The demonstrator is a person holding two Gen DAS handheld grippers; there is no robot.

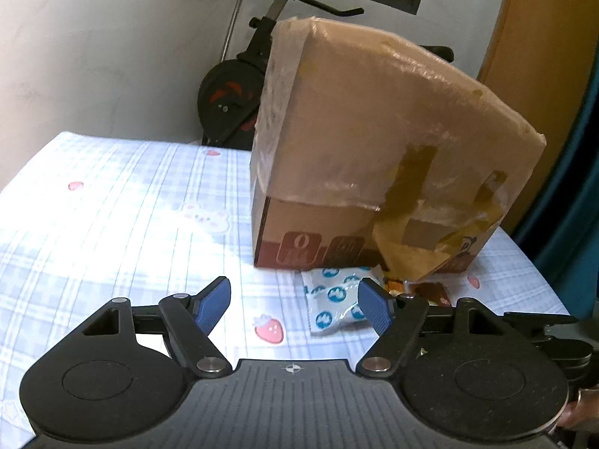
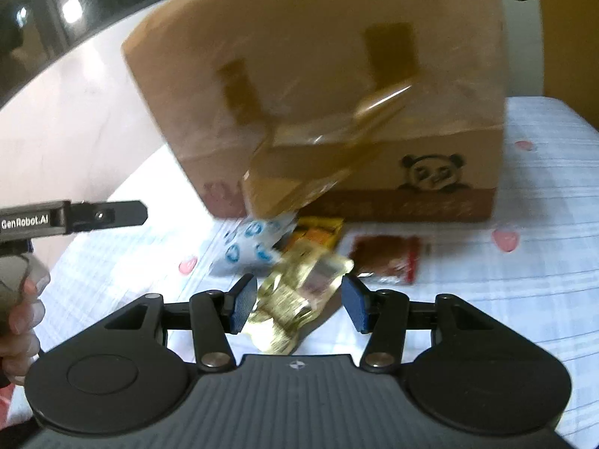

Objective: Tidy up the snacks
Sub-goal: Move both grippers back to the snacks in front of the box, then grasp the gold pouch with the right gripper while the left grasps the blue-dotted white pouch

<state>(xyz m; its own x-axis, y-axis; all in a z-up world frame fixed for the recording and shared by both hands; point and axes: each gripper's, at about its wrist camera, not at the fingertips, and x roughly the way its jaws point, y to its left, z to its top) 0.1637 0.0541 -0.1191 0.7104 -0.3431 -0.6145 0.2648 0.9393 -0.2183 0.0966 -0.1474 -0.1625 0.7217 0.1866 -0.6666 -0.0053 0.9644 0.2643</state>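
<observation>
A taped cardboard box point(image 1: 374, 142) point(image 2: 318, 86) stands on the checked tablecloth point(image 1: 112, 205), with a loose flap point(image 2: 299, 183) hanging at its foot. Snacks lie in front of it: a white packet with blue dots point(image 1: 333, 299) point(image 2: 247, 247), an orange-yellow packet point(image 2: 318, 230), a red packet point(image 2: 385, 258) and a gold foil packet point(image 2: 299, 299). My left gripper point(image 1: 297, 305) is open just short of the white packet, its right pad over the packet's edge. My right gripper point(image 2: 299, 307) is open around the gold packet; its left pad is at the foil and a gap shows at the right pad.
An exercise bike point(image 1: 239, 93) stands behind the table by a white wall. A wooden door point(image 1: 543, 37) is at the right. The left gripper's body point(image 2: 75, 217) and a person's hand point(image 2: 18, 299) sit at the left of the right wrist view.
</observation>
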